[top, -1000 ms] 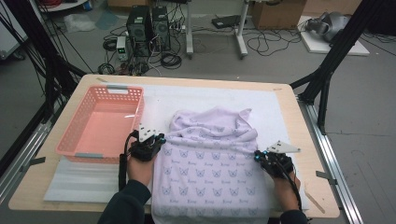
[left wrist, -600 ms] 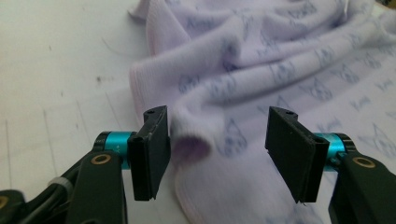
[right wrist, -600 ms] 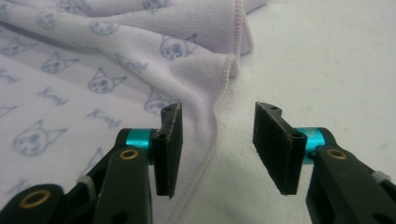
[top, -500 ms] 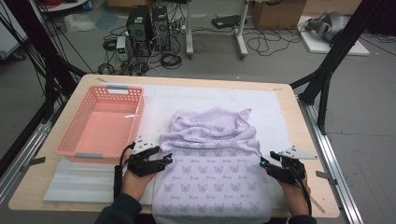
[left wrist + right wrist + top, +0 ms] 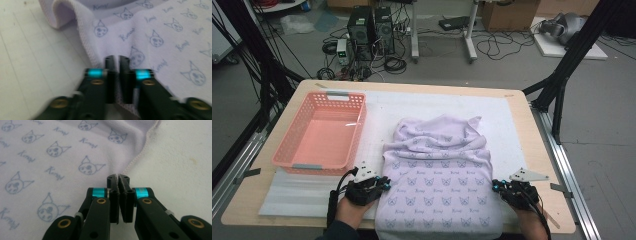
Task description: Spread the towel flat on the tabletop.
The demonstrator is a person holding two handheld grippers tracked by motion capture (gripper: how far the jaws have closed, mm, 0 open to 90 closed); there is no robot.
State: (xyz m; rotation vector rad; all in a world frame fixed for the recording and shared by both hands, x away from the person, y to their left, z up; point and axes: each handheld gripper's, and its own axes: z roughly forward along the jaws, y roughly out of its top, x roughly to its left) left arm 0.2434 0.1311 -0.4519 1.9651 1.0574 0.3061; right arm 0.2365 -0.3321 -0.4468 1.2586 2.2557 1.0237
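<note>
Looking at the table (image 5: 532, 130) from the high view: light wood top, white mat (image 5: 422, 107) covering most of it. Lilac towel (image 5: 439, 185) with a blue cat-face print lies on the mat right of centre, its far end bunched into a loose fold and its near part flat, reaching to the table's near edge. Pink plastic basket (image 5: 319, 131) sits on the left part of the mat, just beside the towel's far left corner but apart from it; nothing visible inside.

Left gripper (image 5: 382, 184) is at the towel's left edge, near the front. In the left gripper view its jaws are nearly closed, with the towel hem pinched between them (image 5: 117, 65); frame is a bit blurred.

Right gripper (image 5: 496, 187) is at the towel's right edge, opposite the left one. In the right gripper view the jaws are pressed together on the hem (image 5: 119, 182), with cloth visible between the pads and bare mat to the right.
</note>
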